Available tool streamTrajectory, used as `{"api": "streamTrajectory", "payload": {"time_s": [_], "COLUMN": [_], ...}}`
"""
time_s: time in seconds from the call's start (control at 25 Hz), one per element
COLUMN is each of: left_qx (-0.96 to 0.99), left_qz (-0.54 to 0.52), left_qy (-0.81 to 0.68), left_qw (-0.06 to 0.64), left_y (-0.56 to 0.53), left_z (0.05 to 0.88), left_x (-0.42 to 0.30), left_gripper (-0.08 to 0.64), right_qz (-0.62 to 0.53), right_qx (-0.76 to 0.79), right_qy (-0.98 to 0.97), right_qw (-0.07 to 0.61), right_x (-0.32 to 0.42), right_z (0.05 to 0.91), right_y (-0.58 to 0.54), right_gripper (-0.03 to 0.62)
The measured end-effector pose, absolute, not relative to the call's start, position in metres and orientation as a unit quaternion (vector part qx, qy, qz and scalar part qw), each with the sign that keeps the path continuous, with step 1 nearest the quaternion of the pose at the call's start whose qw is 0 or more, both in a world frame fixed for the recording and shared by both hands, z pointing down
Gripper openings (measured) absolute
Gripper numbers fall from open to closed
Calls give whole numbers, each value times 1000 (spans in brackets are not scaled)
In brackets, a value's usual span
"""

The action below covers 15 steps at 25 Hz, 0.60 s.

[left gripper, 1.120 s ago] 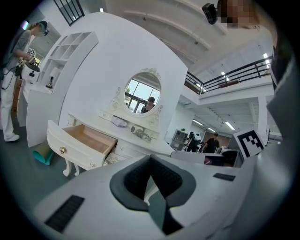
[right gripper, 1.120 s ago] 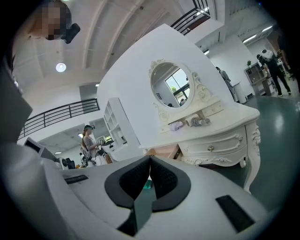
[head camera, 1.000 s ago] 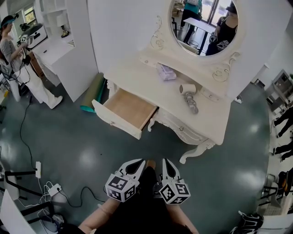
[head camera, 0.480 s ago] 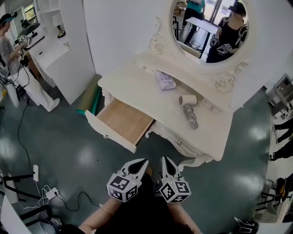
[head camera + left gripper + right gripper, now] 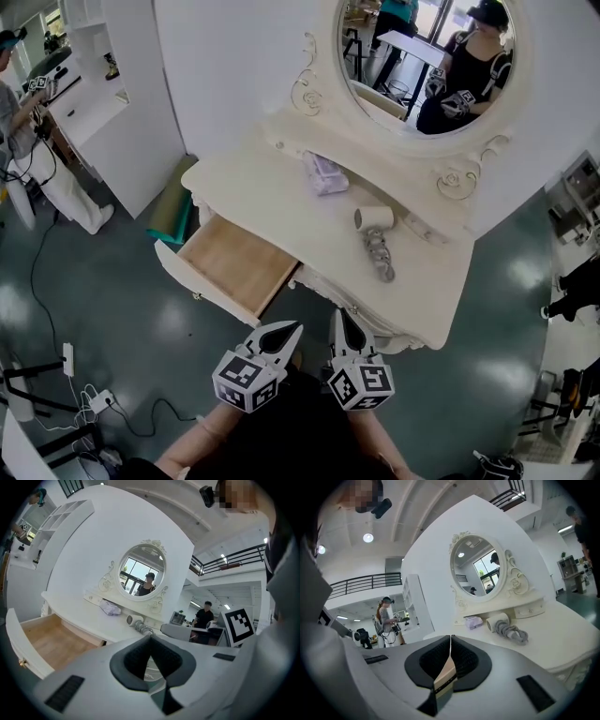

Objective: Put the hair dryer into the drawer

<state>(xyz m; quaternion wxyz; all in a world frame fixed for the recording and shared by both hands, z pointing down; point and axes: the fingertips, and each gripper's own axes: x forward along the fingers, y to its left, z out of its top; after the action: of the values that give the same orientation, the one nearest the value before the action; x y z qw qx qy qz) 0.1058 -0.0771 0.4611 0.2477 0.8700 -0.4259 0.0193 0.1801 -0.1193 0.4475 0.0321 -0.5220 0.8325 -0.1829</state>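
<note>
Left gripper and right gripper, closed, point forward side by side.

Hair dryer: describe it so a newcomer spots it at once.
Start at the white dressing table under the oval mirror. On its top, right of the lilac packet, lies the hair dryer: a cream barrel with a grey cord bundled beside it.

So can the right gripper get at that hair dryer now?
Probably yes, once it moves in: the hair dryer lies in the open on the dressing table, nothing over it. The right gripper is shut and short of the table.
</note>
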Motion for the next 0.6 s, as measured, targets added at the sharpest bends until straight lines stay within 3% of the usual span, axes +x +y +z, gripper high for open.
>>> {"api": "streamTrajectory", "payload": {"time_s": [0.32, 0.44, 0.6], "left_qx": [871, 869, 865], "left_qz": [17, 17, 18], "left_qy": [-431, -433, -435], "left_qw": [237, 239, 247], "left_y": [-121, -135, -149], "left_z": [459, 460, 462], "left_x": [123, 129, 135], "left_gripper": [23, 23, 23], "right_qz": [-184, -186, -210], "right_qx": [-524, -516, -508], "right_qy": [831, 836, 836], "right_qw": [40, 30, 10], "right_x": [213, 221, 232], "right_z": [445, 447, 452], "right_y": [-176, -193, -220], "right_gripper": [23, 81, 209]}}
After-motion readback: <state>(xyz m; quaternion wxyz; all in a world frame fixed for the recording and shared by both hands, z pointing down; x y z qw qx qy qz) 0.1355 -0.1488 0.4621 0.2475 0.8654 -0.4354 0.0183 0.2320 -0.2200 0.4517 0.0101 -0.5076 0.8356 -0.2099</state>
